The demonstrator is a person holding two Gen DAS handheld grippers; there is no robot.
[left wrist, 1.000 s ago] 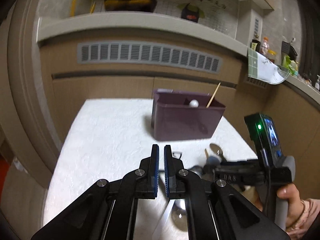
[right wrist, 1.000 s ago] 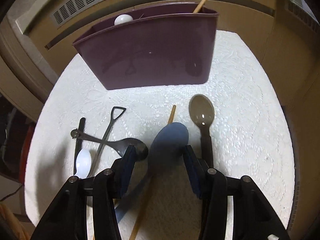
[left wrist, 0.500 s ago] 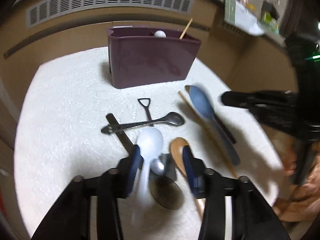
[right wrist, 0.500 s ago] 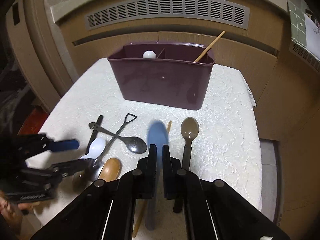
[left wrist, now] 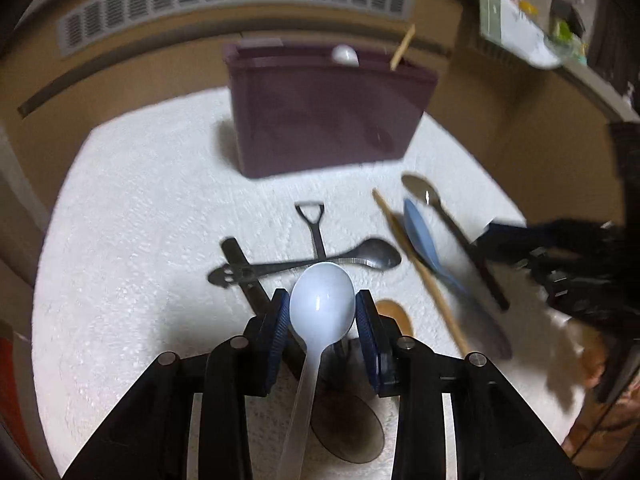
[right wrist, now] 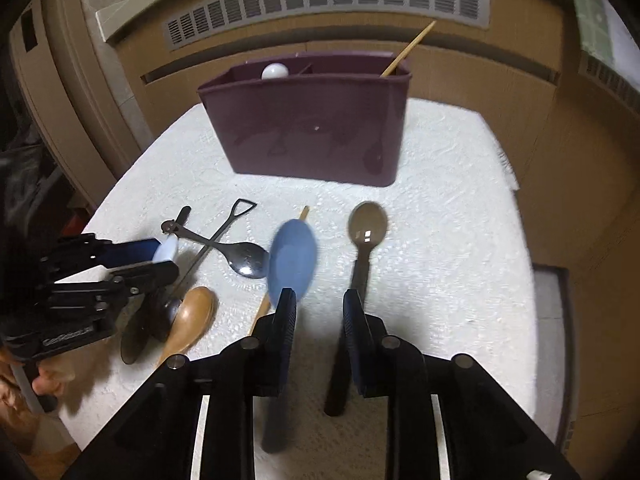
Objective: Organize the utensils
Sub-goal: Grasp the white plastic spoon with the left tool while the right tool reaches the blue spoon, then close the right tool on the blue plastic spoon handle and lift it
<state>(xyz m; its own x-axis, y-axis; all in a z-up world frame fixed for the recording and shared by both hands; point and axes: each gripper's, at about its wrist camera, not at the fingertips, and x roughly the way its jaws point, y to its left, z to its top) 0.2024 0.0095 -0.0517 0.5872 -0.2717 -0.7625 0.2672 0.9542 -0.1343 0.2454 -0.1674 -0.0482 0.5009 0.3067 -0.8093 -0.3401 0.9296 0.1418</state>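
Note:
My left gripper has the bowl of a white plastic spoon between its pads. The jaws are closing and both pads touch the bowl's sides; the handle runs back under the gripper. My right gripper is opening, with nothing between its fingers. A blurred blue spoon lies just ahead of its left finger, its handle passing beneath that finger. The maroon utensil caddy stands at the back of the white cloth, with a white spoon end and a wooden stick poking out.
On the white cloth lie a brown spoon, a dark metal spoon, a shovel-handled utensil, a wooden spoon and a chopstick. Brown cabinet fronts with a vent grille rise behind the table.
My left gripper came down over the loose utensils, opened from shut and closed around the white spoon's bowl. My right gripper shut at the blue spoon, then opened again.

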